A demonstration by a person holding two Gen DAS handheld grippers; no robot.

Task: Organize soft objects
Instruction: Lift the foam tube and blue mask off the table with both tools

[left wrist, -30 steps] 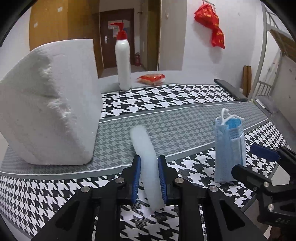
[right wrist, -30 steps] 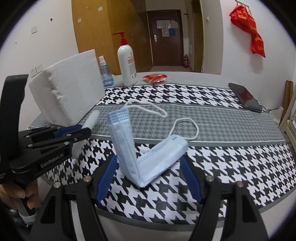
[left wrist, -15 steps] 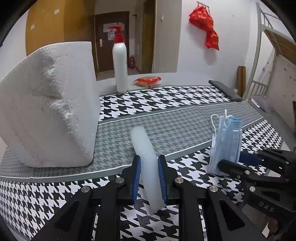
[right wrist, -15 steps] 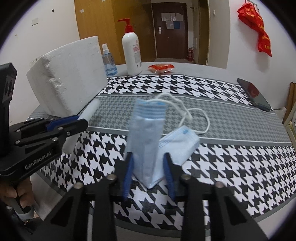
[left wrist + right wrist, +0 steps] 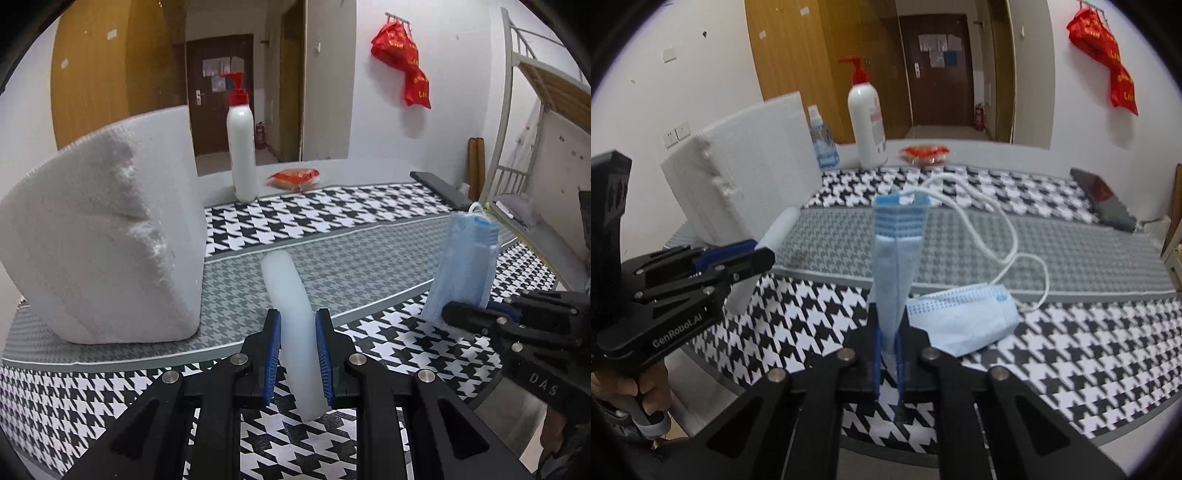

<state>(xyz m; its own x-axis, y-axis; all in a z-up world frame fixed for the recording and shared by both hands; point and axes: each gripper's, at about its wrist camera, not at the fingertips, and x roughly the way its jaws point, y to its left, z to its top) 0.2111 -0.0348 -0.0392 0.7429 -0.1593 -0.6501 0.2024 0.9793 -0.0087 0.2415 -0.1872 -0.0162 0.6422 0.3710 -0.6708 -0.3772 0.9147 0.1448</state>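
Observation:
My left gripper (image 5: 297, 336) is shut on a white foam strip (image 5: 291, 306) that sticks forward over the houndstooth table; it also shows in the right wrist view (image 5: 768, 240). My right gripper (image 5: 887, 343) is shut on a blue face mask (image 5: 895, 258), whose pinched part stands upright. The mask's other half (image 5: 960, 321) lies on the table to the right, ear loops (image 5: 1008, 236) trailing behind. The mask shows at the right of the left wrist view (image 5: 465, 262). A large white foam block (image 5: 107, 236) stands at the left.
A white pump bottle (image 5: 242, 147) with a red top and a red snack packet (image 5: 293, 177) sit at the far edge. A small blue spray bottle (image 5: 822, 140) stands behind the foam block (image 5: 746, 173). A dark phone (image 5: 1102, 199) lies at the far right.
My right gripper has closed from open onto the mask, folding its gripped half upright and raising it. My left gripper has kept hold of the foam strip.

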